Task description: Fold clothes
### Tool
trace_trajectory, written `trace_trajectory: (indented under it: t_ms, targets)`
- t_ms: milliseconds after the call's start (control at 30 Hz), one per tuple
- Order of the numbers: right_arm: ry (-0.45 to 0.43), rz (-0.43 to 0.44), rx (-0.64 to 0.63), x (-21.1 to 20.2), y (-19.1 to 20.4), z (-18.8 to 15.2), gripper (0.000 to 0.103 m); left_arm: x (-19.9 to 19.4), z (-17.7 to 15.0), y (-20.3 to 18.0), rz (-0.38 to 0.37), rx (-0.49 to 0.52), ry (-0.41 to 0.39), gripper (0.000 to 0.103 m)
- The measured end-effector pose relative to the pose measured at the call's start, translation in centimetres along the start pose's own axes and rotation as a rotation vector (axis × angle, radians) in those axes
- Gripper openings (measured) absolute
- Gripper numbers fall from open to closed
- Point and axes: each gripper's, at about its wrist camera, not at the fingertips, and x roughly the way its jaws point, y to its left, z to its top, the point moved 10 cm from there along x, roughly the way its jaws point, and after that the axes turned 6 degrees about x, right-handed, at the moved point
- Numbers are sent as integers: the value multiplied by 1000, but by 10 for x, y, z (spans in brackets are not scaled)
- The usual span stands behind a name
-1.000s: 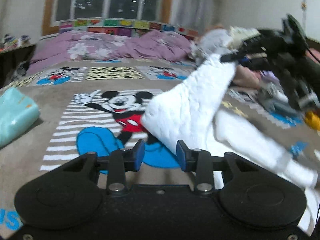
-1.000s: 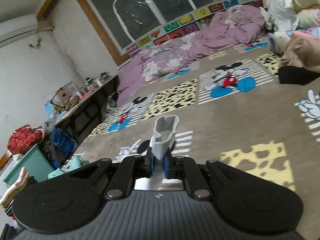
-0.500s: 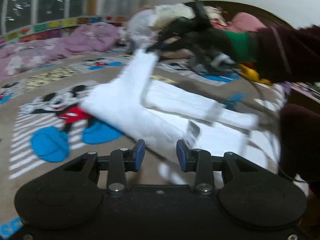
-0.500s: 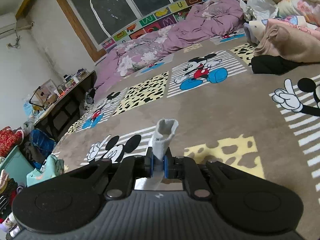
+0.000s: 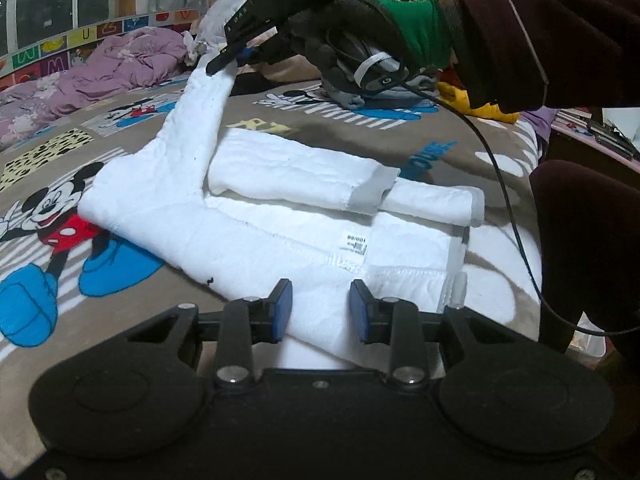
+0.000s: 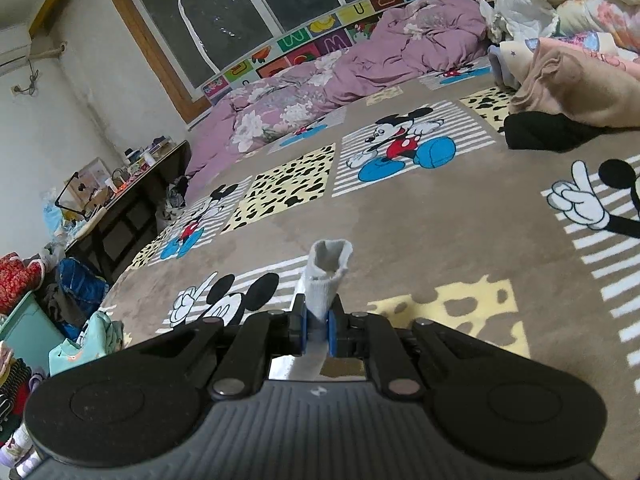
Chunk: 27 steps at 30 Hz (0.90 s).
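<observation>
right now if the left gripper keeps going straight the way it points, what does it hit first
Most likely the white garment spread on the blanket: its near edge already lies between and just ahead of the open left gripper. Depth is hard to judge through the fisheye.

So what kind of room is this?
Most likely a bedroom: a cartoon-mouse blanket covers a bed, a purple quilt lies bunched under the window, and clothes are piled nearby.
</observation>
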Motion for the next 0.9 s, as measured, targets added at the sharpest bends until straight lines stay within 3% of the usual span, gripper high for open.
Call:
trace_trajectory:
  t_ms: [200,433,700,900]
  targets:
    - [7,23,22,0,-4,-6,12,16,1,-5,6,6,30,30]
    - [-10,80,-17,-12,14,-6,12,25,-3,-11,52,80,62,30]
    - [-70,95,-386,-41,68,-18,12,25,-3,-11,61,72,59,30]
    - [-32,124,-624,-64,100,-52,12,25,0,-12,60,64,55,31]
